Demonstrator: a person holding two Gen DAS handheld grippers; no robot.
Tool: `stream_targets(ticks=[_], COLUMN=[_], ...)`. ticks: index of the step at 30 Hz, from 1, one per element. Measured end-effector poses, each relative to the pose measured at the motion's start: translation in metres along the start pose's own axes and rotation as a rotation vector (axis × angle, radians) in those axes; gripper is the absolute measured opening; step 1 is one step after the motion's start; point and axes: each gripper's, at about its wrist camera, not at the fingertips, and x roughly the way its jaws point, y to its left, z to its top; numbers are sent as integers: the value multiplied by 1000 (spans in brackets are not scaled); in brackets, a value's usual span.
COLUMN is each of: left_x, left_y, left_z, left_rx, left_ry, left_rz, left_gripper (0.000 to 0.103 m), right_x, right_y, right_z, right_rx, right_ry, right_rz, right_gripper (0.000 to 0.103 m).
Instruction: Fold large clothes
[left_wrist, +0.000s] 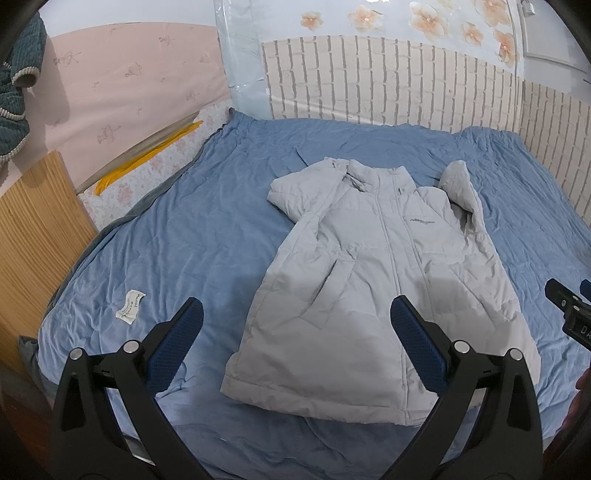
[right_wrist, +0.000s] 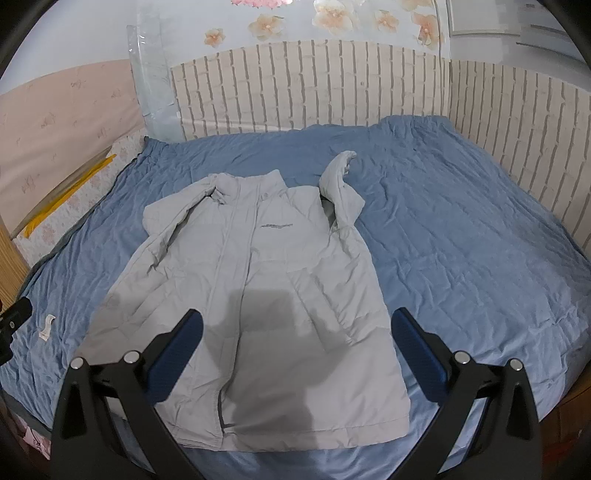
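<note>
A light grey padded jacket (left_wrist: 373, 266) lies front up on a blue bed cover (left_wrist: 184, 229), collar far, hem near. It also shows in the right wrist view (right_wrist: 251, 295). Its left sleeve is folded across the chest; its right sleeve (right_wrist: 338, 184) bends up beside the shoulder. My left gripper (left_wrist: 295, 314) is open and empty, above the hem's left part. My right gripper (right_wrist: 295, 325) is open and empty, above the jacket's lower middle. The right gripper's body shows at the left wrist view's right edge (left_wrist: 569, 310).
The blue cover (right_wrist: 461, 229) spreads wide on both sides of the jacket. A white label (left_wrist: 130, 306) lies on it at the left. A wooden board (left_wrist: 33, 229) stands at the bed's left. Brick-pattern wall (right_wrist: 332, 85) bounds the far and right sides.
</note>
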Motion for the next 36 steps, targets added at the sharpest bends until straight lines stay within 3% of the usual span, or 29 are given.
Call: stream_targets(ticks=[28, 36], left_x=[7, 30], left_y=[-2, 1], left_z=[-2, 4], left_rx=[5, 25], left_ry=[15, 45], left_rz=[-6, -35], left_gripper=[100, 100], right_x=[7, 14], right_y=[0, -4], right_z=[-7, -3], right_rx=[-11, -62], right_ry=[11, -5], right_rz=[5, -58], right_gripper=[102, 102])
